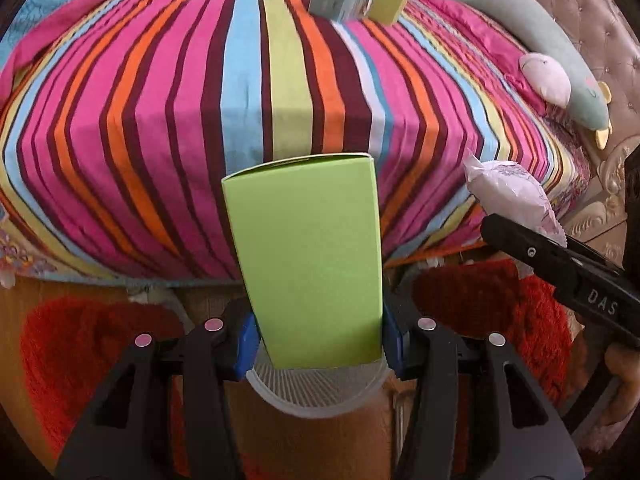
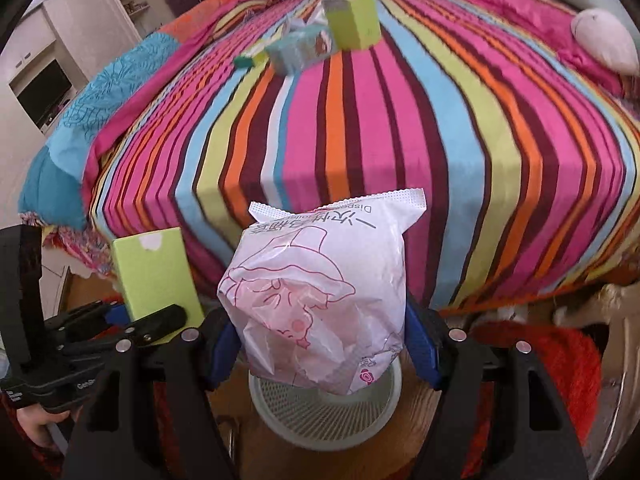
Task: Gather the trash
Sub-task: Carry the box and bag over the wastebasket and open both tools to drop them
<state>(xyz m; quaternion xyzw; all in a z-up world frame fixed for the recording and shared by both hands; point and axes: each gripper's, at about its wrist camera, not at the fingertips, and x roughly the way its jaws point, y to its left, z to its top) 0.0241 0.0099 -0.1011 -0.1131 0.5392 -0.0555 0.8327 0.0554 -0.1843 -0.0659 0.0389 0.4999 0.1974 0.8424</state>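
Left wrist view: my left gripper (image 1: 318, 332) clamps a plain lime-green cardboard box (image 1: 308, 256), held directly above the white mesh wastebasket (image 1: 320, 386) below my fingers.

Right wrist view: my right gripper (image 2: 324, 344) grips a white crinkled plastic packet with pink print (image 2: 320, 300) over the same wastebasket (image 2: 324, 412).

Step, as I judge it: drop-off. Next: open both, then fetch the small boxes (image 2: 316, 44) far ahead on the striped bedspread (image 2: 400, 140).

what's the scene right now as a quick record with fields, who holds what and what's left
left tool: shut on green box
right tool: shut on white bag
bin: white mesh, on the floor below both items
left on bed: yellow-green box, teal box, a flat green-and-yellow box, some wrappers
also on bed: plush toy
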